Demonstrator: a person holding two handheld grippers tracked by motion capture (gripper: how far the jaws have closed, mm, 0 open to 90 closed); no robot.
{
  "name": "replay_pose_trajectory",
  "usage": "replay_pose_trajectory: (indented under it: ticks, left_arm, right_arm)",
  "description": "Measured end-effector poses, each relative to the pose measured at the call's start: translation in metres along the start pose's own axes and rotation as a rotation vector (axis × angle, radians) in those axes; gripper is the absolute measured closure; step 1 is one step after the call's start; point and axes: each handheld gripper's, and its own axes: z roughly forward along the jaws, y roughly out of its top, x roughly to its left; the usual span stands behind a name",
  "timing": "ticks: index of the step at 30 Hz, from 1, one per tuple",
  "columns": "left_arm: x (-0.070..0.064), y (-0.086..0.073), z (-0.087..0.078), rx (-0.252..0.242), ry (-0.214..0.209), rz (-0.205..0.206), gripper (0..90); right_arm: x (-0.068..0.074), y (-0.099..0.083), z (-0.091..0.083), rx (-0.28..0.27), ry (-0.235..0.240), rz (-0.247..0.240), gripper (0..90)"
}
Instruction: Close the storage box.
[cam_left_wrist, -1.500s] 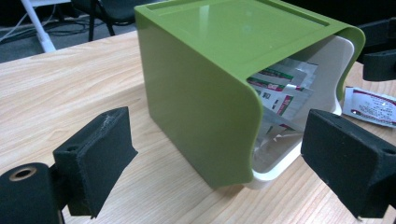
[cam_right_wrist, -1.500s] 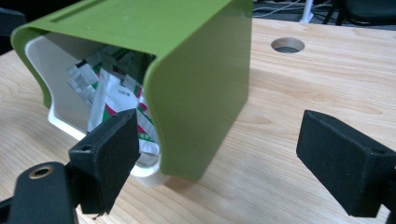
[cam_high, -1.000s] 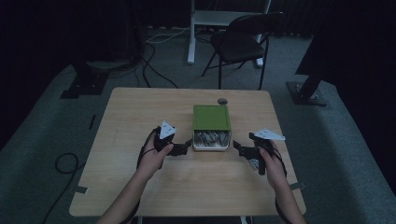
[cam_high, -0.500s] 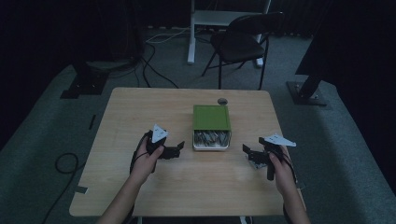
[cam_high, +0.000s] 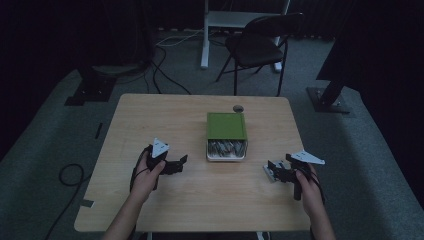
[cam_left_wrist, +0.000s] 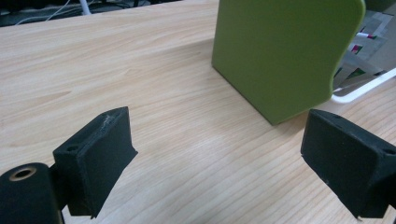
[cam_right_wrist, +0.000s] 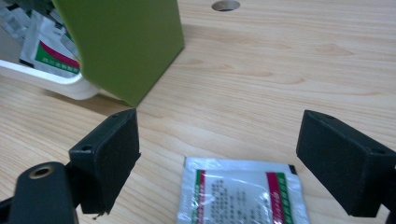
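A green box (cam_high: 226, 125) with a white drawer (cam_high: 226, 150) pulled out toward me sits mid-table, holding several packets (cam_high: 226, 146). Its green side (cam_left_wrist: 280, 51) fills the upper right of the left gripper view, and its other side (cam_right_wrist: 123, 42) the upper left of the right gripper view, with packets (cam_right_wrist: 44, 53) in the white drawer beside it. My left gripper (cam_high: 184, 161) is open, left of the drawer, nothing between its jaws. My right gripper (cam_high: 270, 170) is open to the drawer's right. A white packet (cam_right_wrist: 243, 193) with red and green stripes lies flat on the table between its jaws.
The wooden table (cam_high: 165, 120) has a round cable hole (cam_high: 238, 108) behind the box. A black folding chair (cam_high: 262, 45) and a white desk leg (cam_high: 205, 40) stand beyond the table, with cables on the floor (cam_high: 67, 175).
Both grippers have drawn back from the drawer toward the table's front edge. The right one has moved right and now has a packet lying on the table between its open jaws.
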Motion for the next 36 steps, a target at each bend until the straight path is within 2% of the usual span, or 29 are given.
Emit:
replay_pose_trajectory:
  ticks: [9, 14, 21, 28, 36]
  left_arm:
    - [0.011, -0.014, -0.01, 0.003, 0.03, -0.021, 9.9]
    - [0.016, -0.022, -0.015, 0.02, 0.058, -0.025, 9.9]
    - [0.023, -0.036, -0.023, 0.027, 0.078, -0.06, 9.9]
    - [0.03, -0.046, -0.031, 0.037, 0.104, -0.073, 9.9]
    - [0.038, -0.057, -0.038, 0.06, 0.143, -0.097, 9.9]
  right_arm:
    - [-0.006, -0.01, -0.006, 0.014, -0.029, 0.002, 13.2]
    - [-0.01, -0.017, -0.011, 0.016, -0.051, 0.019, 13.3]
    - [-0.017, -0.027, -0.015, 0.04, -0.084, 0.022, 13.3]
    - [-0.022, -0.039, -0.02, 0.072, -0.112, 0.01, 13.3]
    - [-0.022, -0.046, -0.025, 0.096, -0.118, 0.011, 13.5]
